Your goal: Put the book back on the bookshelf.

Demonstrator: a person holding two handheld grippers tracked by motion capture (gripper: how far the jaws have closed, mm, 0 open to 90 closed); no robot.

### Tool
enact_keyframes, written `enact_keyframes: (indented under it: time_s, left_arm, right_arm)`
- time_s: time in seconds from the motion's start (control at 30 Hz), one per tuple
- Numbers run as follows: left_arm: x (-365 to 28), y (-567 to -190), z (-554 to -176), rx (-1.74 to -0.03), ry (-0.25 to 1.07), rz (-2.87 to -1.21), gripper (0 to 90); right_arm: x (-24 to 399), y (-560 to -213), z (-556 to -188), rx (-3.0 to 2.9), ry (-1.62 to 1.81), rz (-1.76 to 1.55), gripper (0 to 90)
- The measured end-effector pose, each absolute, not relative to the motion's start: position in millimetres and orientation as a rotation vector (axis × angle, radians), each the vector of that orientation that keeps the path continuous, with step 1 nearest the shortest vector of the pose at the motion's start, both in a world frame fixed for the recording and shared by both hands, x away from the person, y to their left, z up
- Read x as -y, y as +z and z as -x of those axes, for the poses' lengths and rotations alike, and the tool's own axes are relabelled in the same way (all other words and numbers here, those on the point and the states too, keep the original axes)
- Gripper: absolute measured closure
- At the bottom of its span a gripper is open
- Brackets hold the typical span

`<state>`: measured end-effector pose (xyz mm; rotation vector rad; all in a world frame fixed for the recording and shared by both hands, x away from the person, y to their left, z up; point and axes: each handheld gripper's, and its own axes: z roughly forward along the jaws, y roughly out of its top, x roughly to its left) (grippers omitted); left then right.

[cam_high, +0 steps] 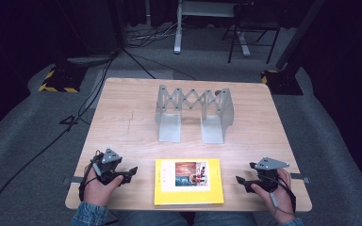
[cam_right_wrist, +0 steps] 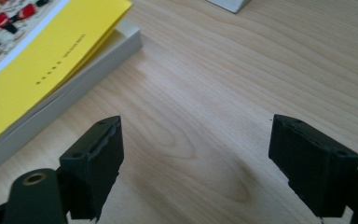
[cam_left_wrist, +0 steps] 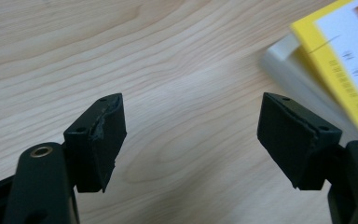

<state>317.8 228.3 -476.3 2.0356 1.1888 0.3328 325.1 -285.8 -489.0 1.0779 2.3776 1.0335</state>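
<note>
My left gripper (cam_high: 131,172) rests at the lower left of the high view and my right gripper (cam_high: 239,181) at the lower right, both lying on the pale wooden desk (cam_high: 122,127) close to its near edge. Between them, at the bottom centre, lies the flat yellow-covered book with a picture on its front (cam_high: 188,181), apart from both grippers with a strip of bare wood on either side. My left fingers (cam_left_wrist: 100,140) stand wide apart with nothing between them but wood grain; my right fingers (cam_right_wrist: 95,163) are likewise spread and hold nothing. Behind the book, toward the upper middle of the high view, stands a grey metal folding rack with a scissor-lattice back and two flat feet (cam_high: 193,113), well apart from the book, with open desk to its left and right. The left gripper view adds the book's white page block under its yellow cover (cam_left_wrist: 340,60) at the upper right; the right gripper view shows the cover (cam_right_wrist: 37,60) overhanging the pages at the upper left, and a corner of the rack's foot (cam_right_wrist: 228,4) at the top edge.
</note>
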Motion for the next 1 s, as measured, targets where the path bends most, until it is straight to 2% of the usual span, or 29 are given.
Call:
enact_keyframes:
  time_s: [0.63,1.0]
  left_arm:
    - [-160,-477,-312,-1.004,0.176,-2.150,27.2]
    - [-148,-487,-318,-1.045,0.170,-2.158,27.7]
  right_arm:
    - [247,-492,-280,-2.550,1.086,-0.839,15.9]
    - [241,-494,-273,-2.566,1.070,-0.787,18.1]
